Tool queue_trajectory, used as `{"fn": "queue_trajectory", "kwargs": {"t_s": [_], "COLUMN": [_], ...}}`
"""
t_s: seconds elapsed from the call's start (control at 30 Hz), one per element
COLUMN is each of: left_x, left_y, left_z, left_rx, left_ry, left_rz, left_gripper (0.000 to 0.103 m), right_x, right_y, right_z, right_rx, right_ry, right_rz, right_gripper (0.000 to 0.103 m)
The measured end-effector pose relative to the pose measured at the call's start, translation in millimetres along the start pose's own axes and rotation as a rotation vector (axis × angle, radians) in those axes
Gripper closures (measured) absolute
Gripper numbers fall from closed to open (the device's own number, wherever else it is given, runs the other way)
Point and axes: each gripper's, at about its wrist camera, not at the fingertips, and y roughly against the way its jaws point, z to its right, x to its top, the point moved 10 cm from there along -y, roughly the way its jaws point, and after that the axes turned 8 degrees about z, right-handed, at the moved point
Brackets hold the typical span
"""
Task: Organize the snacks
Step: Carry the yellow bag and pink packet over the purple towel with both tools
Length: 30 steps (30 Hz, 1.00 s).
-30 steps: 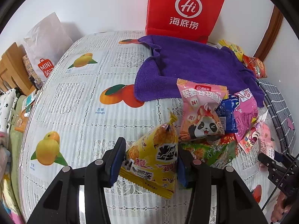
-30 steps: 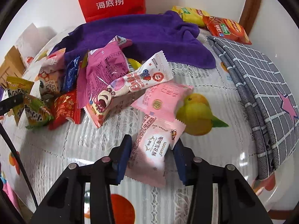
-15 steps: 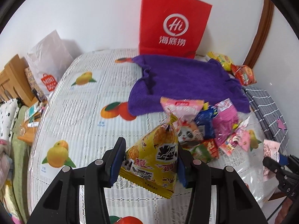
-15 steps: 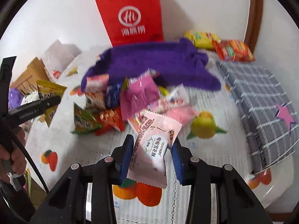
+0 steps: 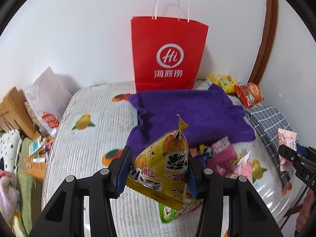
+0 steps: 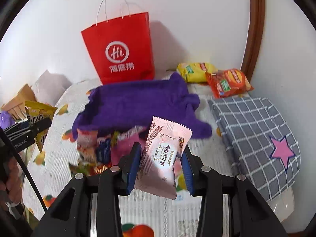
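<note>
The left tool is held above the bench, and its two blue-padded fingers are closed on a yellow triangular snack bag. The bag is kept upright between the pads, its pointed tip up; black and red Chinese characters are printed on it, of which only "脆" is read with certainty. The right tool is also raised over the bench and is clamped on a pink snack packet, which stands tilted between the pads. On this packet the word "wowo" and the characters "喔喔雪花酥" are seen, turned sideways. In the left wrist view the right tool is seen at the far right edge with the pink packet in it; in the right wrist view the left tool is seen at the left edge with the yellow bag, and part of the person's hand is visible under it.

Below the tools a pile of loose snacks lies on the fruit-patterned cloth of the bench, touching the near edge of a purple towel. Behind the towel a red paper bag stands against the wall, with a white "Hi" logo and "海底捞". To its right a yellow chips bag and an orange-red chips bag lie; their writing is too small to read. A grey checked cloth with a pink star is laid at the right.
</note>
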Motion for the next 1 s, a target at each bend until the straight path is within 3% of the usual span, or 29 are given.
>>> {"fn": "queue_trajectory", "kwargs": {"t_s": [0.4,1.0], "left_x": [38,87], "left_y": [-34,-103], "left_z": [16,8], "left_rx": [-0.01,0.03], "left_ry": [-0.027,-0.025], "left_rz": [0.009,0.004], "left_gripper": [0.056,0.056], "right_x": [50,124], "right_y": [-27,-113], "right_z": [9,-12], "right_rx": [0.003,0.059], "right_ry": [-0.003,0.004], "right_rz": [0.036,0.061], "right_gripper": [0.063,0.063]}}
